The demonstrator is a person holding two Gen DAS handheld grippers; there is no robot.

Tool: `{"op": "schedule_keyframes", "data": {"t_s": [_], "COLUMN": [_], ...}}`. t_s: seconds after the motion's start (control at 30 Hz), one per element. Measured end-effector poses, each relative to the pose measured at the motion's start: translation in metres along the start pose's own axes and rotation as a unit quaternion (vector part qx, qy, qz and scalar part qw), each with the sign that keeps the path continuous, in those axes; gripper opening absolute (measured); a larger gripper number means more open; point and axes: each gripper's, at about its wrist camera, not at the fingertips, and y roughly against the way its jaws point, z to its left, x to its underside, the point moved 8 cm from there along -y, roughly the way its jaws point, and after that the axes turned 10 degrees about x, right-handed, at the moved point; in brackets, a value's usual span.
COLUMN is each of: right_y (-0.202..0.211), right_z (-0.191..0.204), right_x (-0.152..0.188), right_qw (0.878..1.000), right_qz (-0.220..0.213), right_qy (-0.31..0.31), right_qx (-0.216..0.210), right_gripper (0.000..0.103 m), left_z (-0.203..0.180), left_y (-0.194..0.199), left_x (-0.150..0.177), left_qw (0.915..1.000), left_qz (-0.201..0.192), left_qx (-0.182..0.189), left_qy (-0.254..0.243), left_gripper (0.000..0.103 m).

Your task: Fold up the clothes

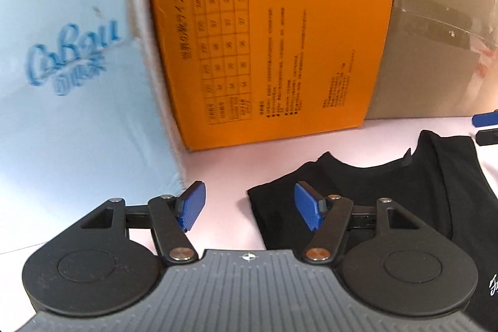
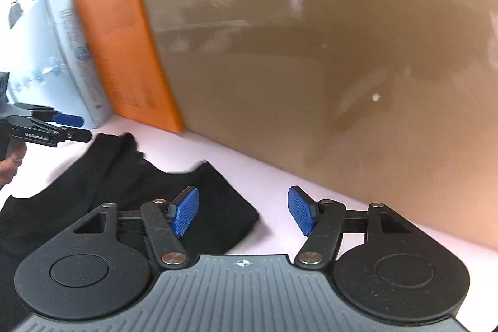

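A black sleeveless top (image 1: 389, 198) lies flat on the pale pink table (image 1: 224, 164), neckline toward the boxes. My left gripper (image 1: 250, 206) hovers open over its left shoulder corner; the right blue pad (image 1: 306, 206) is above the cloth and the left pad above bare table. In the right wrist view the top (image 2: 124, 176) fills the lower left. There my right gripper (image 2: 242, 210) stands open over the other shoulder corner, with nothing pinched. Each gripper shows at the edge of the other's view: the right gripper (image 1: 485, 127) and the left gripper (image 2: 79, 128), which a hand (image 2: 12, 164) holds.
An orange printed box (image 1: 280, 36) stands close behind the top. A pale blue package (image 1: 62, 83) stands to its left and a brown cardboard box (image 2: 311, 52) to its right. Together they wall off the table's far side.
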Motion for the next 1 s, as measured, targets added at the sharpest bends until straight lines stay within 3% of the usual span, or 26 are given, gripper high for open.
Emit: {"op": "schedule_keyframes", "data": {"t_s": [0.23,0.27,0.3,0.33,0.37,0.63,0.73,0.83,0.93,0.97,1.0], "right_y": [-0.023,-0.026,-0.027,-0.027,-0.027,-0.008,-0.007,-0.025,-0.045,-0.048,-0.046], "right_z": [0.002,0.005,0.010,0.015,0.019,0.036,0.040,0.043,0.041,0.039,0.036], "right_x": [0.005,0.006,0.005,0.005,0.004,-0.019,-0.031,-0.028,-0.016,-0.014,-0.014], "right_qw": [0.999,0.999,0.998,0.997,0.997,0.994,0.993,0.992,0.988,0.988,0.989], "right_qz": [0.035,0.043,0.042,0.042,0.043,0.001,-0.011,0.005,0.030,0.026,0.017], "right_qy": [-0.002,0.008,0.034,0.058,0.066,0.106,0.113,0.129,0.145,0.144,0.139], "right_qx": [-0.024,-0.026,-0.009,0.008,0.010,0.018,0.011,0.016,0.033,0.038,0.043], "right_gripper": [0.057,0.046,0.038,0.016,0.007,0.005,0.005,0.005,0.005,0.007,0.012], "left_z": [-0.017,-0.020,-0.022,-0.024,-0.025,0.004,0.012,0.015,0.013,0.013,0.013], "left_y": [-0.024,-0.024,-0.023,-0.021,-0.020,0.017,0.018,0.005,-0.003,-0.003,-0.002], "left_x": [-0.002,-0.003,-0.003,-0.004,-0.004,-0.013,-0.009,0.000,0.002,0.000,-0.001], "left_qw": [0.9989,0.9988,0.9987,0.9986,0.9986,0.9977,0.9967,0.9962,0.9939,0.9937,0.9938], "left_qz": [0.028,0.021,0.016,0.015,0.013,-0.040,-0.031,-0.001,0.009,0.009,0.010], "left_qx": [0.017,0.015,0.015,0.013,0.006,-0.051,-0.069,-0.081,-0.100,-0.102,-0.101], "left_qy": [-0.034,-0.041,-0.046,-0.049,-0.051,-0.022,-0.029,-0.030,-0.045,-0.047,-0.045], "left_gripper": [0.061,0.048,0.022,0.009,0.009,0.009,0.009,0.011,0.022,0.032,0.034]}}
